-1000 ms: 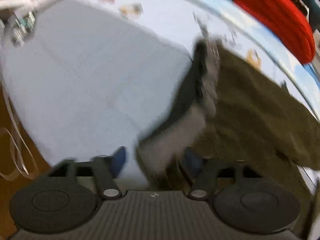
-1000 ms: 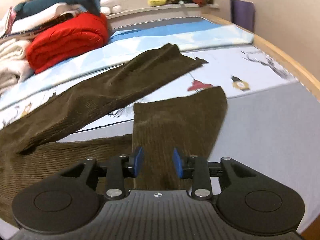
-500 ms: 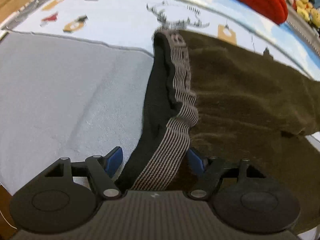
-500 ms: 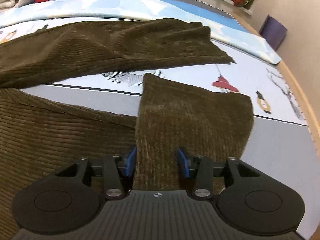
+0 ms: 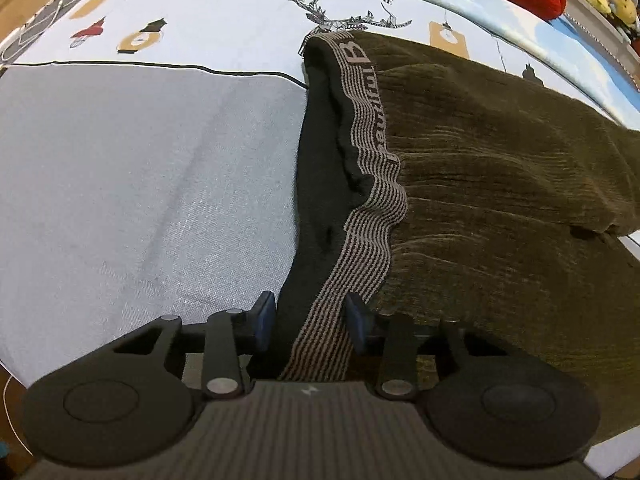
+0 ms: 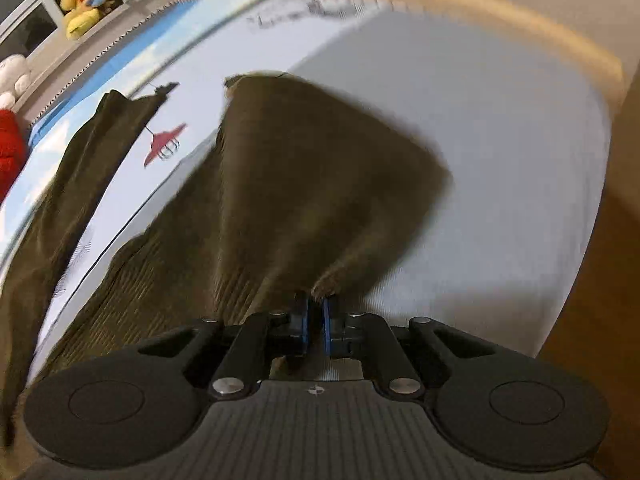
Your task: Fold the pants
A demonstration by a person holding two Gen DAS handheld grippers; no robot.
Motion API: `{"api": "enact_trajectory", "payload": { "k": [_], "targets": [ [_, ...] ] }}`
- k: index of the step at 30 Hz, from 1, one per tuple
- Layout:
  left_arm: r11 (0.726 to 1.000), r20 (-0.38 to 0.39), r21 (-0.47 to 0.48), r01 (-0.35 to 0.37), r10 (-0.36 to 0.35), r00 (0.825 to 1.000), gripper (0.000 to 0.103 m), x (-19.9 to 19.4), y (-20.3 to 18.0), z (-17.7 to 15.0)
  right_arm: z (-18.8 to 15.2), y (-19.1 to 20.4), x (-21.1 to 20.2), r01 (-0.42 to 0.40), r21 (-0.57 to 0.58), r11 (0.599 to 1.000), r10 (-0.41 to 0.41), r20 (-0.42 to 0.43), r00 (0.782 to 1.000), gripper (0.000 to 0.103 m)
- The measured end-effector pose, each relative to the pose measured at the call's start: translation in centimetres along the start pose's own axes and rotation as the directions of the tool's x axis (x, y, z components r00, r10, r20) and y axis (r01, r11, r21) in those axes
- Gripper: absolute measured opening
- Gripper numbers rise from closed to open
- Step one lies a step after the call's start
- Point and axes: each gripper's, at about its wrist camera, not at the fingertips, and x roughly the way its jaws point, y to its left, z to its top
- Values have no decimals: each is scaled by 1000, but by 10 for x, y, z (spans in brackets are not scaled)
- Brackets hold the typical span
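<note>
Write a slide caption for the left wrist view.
Left gripper closing around the striped waistband of brown corduroy pants on a bed.

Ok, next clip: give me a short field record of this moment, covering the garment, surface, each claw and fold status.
garment: brown corduroy pants, striped waistband
surface: bed with grey sheet and printed sheet
left claw: has just been closing, waistband between its pads, grip not certain
right claw: has just been closing, shut on a leg hem, picture blurred
fold status: legs apart, no fold yet
</note>
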Motion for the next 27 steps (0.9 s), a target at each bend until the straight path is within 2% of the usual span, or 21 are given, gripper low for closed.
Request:
{"api": "enact_trajectory", "payload": {
  "k": [2,6,7,9,13,15,16,17,18,20,21,22,23,24,26,27],
  "targets": [
    [999,-8,-34,8,-8,1000,51,1,3,1,4,-9,-2,-2,49,999,1,25,1000,8],
    [996,-23,-84,32,-34,999,64,5,5,3,13,-27,1,29,173,984,-43,76,996,30],
    [996,-25,-86,34,-36,999,65,7,4,4,14,-30,5,20,206,978,-35,70,997,32],
    [996,-33,-84,29,-31,999,66,11,2,4,16,-34,16,20,234,972,-31,45,998,33],
    [999,-41,-34,3,-4,999,64,17,-5,1,15,-27,25,80,195,978,-90,41,995,31],
    [1000,-28,14,-6,6,1000,50,15,-10,1,15,-22,23,105,159,982,-116,59,992,0],
    [999,-16,33,-12,13,1000,46,12,-12,0,16,-21,18,107,155,982,-122,93,988,0],
    [999,0,43,-14,14,1000,37,8,-13,0,19,-19,13,101,150,983,-122,142,982,0],
    [998,18,53,-17,16,1000,23,4,-13,0,21,-16,3,100,133,986,-126,206,971,0],
    [998,67,67,-13,9,998,16,-7,-13,-1,23,-9,-14,126,85,988,-146,308,940,0],
    [998,89,60,-9,3,996,13,-12,-11,-2,24,-9,-15,133,67,989,-148,309,940,0],
    [999,99,53,-5,-1,995,11,-16,-9,-2,24,-11,-11,126,58,990,-137,270,953,0],
    [999,100,45,-1,-3,995,6,-17,-6,-3,22,-15,-2,111,58,992,-120,200,972,0],
    [999,102,35,-1,-3,995,6,-18,-3,-4,19,-19,7,99,73,992,-108,128,986,0],
    [1000,101,23,-2,0,995,6,-20,-2,-6,15,-26,16,84,115,990,-90,47,995,1],
    [1000,96,21,0,-2,995,7,-20,-3,-7,14,-28,17,95,125,988,-101,42,994,2]
  ]
}}
